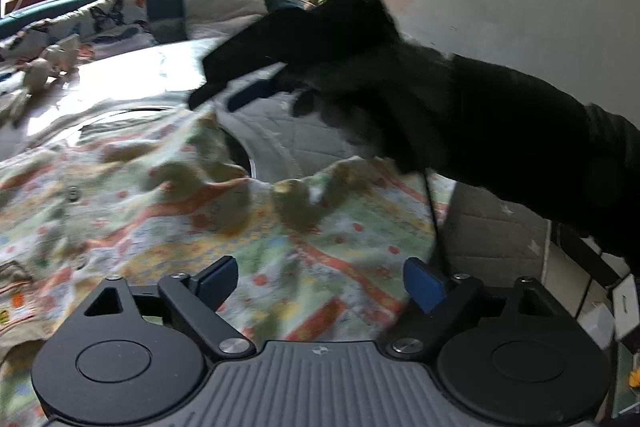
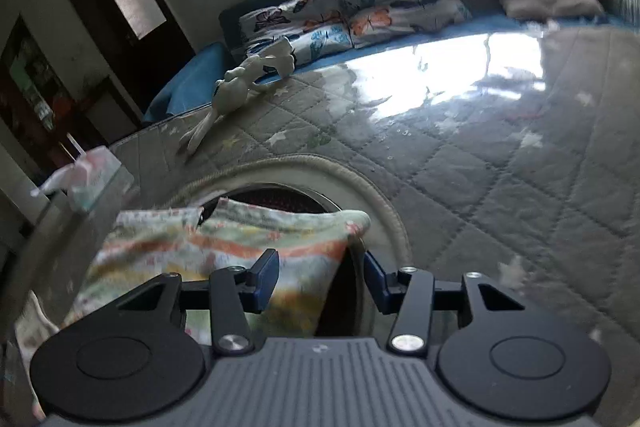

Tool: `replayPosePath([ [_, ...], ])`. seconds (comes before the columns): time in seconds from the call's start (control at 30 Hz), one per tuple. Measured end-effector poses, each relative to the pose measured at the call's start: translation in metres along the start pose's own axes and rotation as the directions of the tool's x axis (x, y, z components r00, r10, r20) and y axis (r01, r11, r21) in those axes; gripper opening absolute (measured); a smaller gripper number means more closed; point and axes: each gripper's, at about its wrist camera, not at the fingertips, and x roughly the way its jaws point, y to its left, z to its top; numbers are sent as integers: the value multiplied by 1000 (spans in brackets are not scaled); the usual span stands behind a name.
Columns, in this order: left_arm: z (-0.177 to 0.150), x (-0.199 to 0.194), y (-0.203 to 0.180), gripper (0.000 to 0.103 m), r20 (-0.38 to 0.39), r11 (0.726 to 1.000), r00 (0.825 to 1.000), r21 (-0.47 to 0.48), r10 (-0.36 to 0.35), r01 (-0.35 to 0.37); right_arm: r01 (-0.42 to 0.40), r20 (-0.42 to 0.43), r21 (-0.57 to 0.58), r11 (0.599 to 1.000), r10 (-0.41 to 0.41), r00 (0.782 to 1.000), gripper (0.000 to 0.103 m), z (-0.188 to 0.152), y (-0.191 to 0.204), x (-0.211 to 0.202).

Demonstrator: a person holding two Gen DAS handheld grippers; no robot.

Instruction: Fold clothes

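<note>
The quilted grey mattress (image 2: 500, 163) runs wide and bare toward the butterfly-print pillows (image 2: 360, 11) and the window wall. The patterned garment (image 1: 180, 195) lies rumpled across it, over a round pale-rimmed object (image 2: 384, 203), just below the left gripper (image 1: 320, 283), whose blue-padded jaws stand wide apart with nothing between them. The right gripper (image 2: 320, 281) is likewise spread, one cloth corner lying between its fingers, ungripped. In the left view it (image 1: 224, 95) is a blurred dark shape, its gloved hand (image 1: 360, 79) hiding the mattress behind.
</note>
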Motion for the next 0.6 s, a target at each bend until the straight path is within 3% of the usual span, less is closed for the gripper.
replayPosePath([
  [0.13,1,8,4,83,-22,999,999,-27,-37,37,-25,-31,67,997,27,999,29,7,-12,15],
  [0.2,0,11,6,77,-34,998,998,-44,-55,53,-32,-4,46,998,32,999,9,10,-9,12],
  [0.23,-1,12,7,76,-36,997,997,-47,-63,61,-35,10,36,999,35,999,6,11,-7,10],
  [0.37,-3,12,7,67,-33,993,994,-41,-108,107,-47,64,-6,999,47,997,4,16,-1,4],
  [0.5,-5,13,5,66,-34,991,990,-29,-135,134,-52,114,-48,997,57,992,4,21,5,-2],
  [0.6,-6,14,3,66,-32,990,990,-29,-136,135,32,38,-68,997,-30,999,5,17,-2,22],
])
